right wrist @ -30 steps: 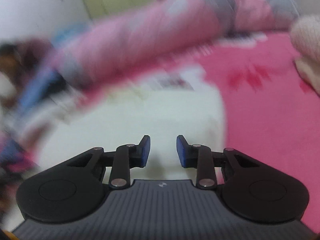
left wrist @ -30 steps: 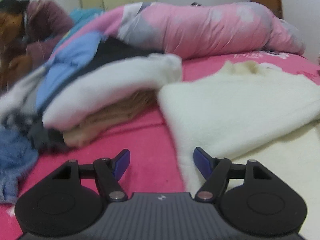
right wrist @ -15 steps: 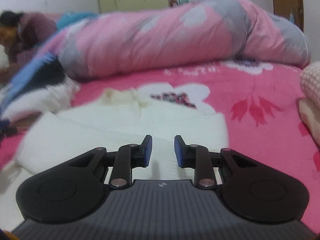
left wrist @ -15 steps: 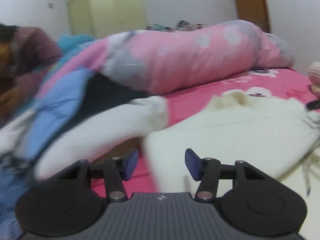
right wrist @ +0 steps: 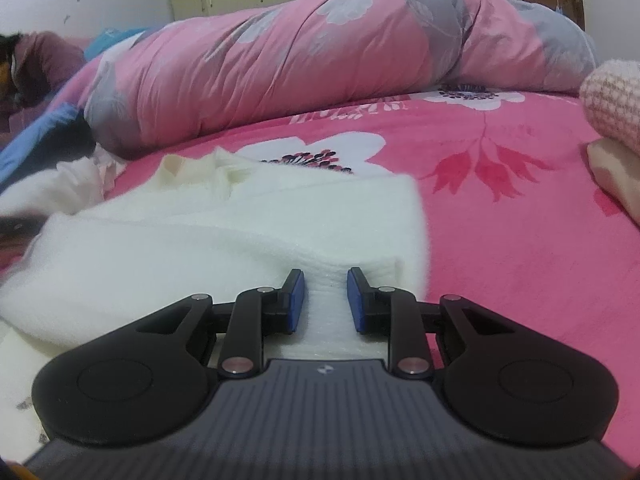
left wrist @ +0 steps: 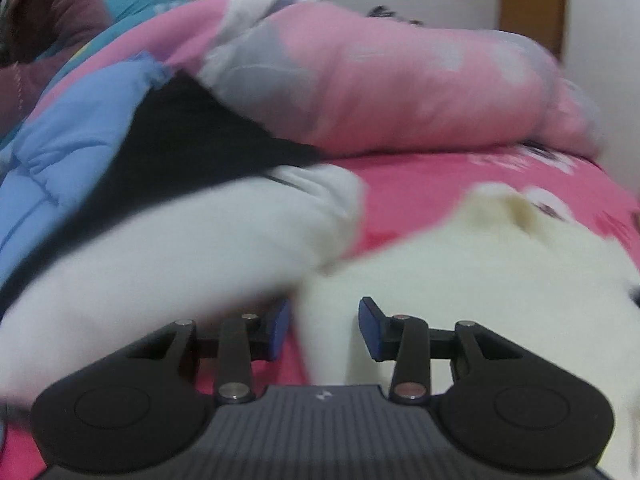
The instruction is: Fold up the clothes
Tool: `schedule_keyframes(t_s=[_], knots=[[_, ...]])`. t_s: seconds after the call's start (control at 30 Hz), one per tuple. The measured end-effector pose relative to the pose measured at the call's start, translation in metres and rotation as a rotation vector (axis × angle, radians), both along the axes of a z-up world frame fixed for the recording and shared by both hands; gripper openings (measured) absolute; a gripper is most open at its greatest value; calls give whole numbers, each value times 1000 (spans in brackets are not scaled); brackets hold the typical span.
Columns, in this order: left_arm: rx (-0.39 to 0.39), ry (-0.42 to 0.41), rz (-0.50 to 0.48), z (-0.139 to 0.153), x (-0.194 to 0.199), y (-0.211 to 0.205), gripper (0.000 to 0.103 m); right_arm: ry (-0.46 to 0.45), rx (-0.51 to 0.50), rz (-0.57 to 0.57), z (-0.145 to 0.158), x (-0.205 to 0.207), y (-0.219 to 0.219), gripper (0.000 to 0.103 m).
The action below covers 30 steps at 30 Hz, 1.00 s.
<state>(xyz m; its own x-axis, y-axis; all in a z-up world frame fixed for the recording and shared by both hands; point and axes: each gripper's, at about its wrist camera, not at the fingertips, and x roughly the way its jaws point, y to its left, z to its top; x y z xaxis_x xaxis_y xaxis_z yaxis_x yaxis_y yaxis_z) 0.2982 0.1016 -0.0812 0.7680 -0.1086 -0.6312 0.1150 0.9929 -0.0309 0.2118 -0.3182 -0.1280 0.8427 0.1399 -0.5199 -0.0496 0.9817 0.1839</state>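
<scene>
Since a moment ago, the left gripper [left wrist: 322,330] has slid along the edge of the cream sweater [right wrist: 224,236], and the heap of clothes [left wrist: 168,248] now looks much nearer to it. Its jaws are closing. The fuzzy edge of the sweater sits between them, but the picture is too blurry for me to say if the blue pads [left wrist: 370,330] press on it yet.

The right gripper [right wrist: 324,300] has hardly moved. Its jaws are pinched on a thick fold of the sweater, with cream cloth bunched up between the two blue pads.

The sweater lies spread out on the bed [right wrist: 520,216], on a pink sheet with big white and red flowers. Its collar [right wrist: 176,168] points away toward a long pink and grey quilt [right wrist: 320,52] rolled up across the bed.

On the left, the heap holds a white piece, a black piece and a blue puffy jacket [left wrist: 68,148]. At the far right edge sits a pink knitted thing [right wrist: 612,100] on top of a beige one.
</scene>
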Motion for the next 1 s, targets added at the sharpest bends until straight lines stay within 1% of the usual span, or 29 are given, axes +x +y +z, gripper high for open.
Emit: schedule_keyframes(t_s=[0.03, 0.1, 0.13, 0.2, 0.23, 0.3, 0.4, 0.43, 0.47, 0.53, 0.6, 0.67, 0.73, 0.8, 0.83, 0.9, 0.93, 0.97, 1.0], knots=[[-9, 0, 35, 0, 14, 6, 32, -3, 14, 1, -1, 0, -2, 22], [-30, -2, 99, 2, 39, 17, 25, -6, 27, 1, -1, -1, -3, 22], [-24, -4, 126, 3, 51, 19, 22, -7, 34, 1, -1, -1, -4, 22], [38, -30, 157, 1, 69, 17, 20, -9, 43, 1, -2, -1, -4, 22], [84, -40, 168, -2, 77, 14, 20, -10, 51, 2, -3, -1, -5, 22], [161, -57, 177, -8, 88, 8, 20, -13, 68, 2, -4, 0, -8, 22], [271, -77, 157, -17, 85, -6, 22, -14, 78, 3, -4, 0, -9, 22], [288, -71, 129, -17, 79, -10, 29, -15, 82, 3, -4, 0, -9, 22], [297, -63, 97, -16, 71, -14, 33, -15, 83, 3, -4, -1, -9, 22], [303, -58, 53, -8, 52, -17, 49, -17, 85, 3, -4, -1, -9, 22], [315, -98, 33, 5, 26, -21, 55, -18, 91, 4, -4, -2, -10, 22], [292, -143, -5, 20, -2, -25, 55, -20, 97, 5, -4, -2, -11, 22], [250, -154, -59, 27, -19, -32, 56, -21, 103, 6, -4, -3, -11, 22], [235, -133, -118, 25, -26, -43, 56, -21, 106, 8, -4, -2, -13, 22], [242, -109, -134, 18, -26, -49, 55, -21, 106, 8, -4, -2, -13, 22], [268, -15, -129, -12, -18, -54, 56, -21, 107, 8, -4, -2, -13, 22], [249, -5, -113, -21, -16, -50, 61, -21, 107, 8, -4, -2, -13, 22], [216, -16, -95, -25, -15, -45, 64, -22, 108, 9, -4, -2, -13, 22], [182, -12, -79, -24, -14, -40, 64, -22, 112, 9, -4, -2, -13, 22]])
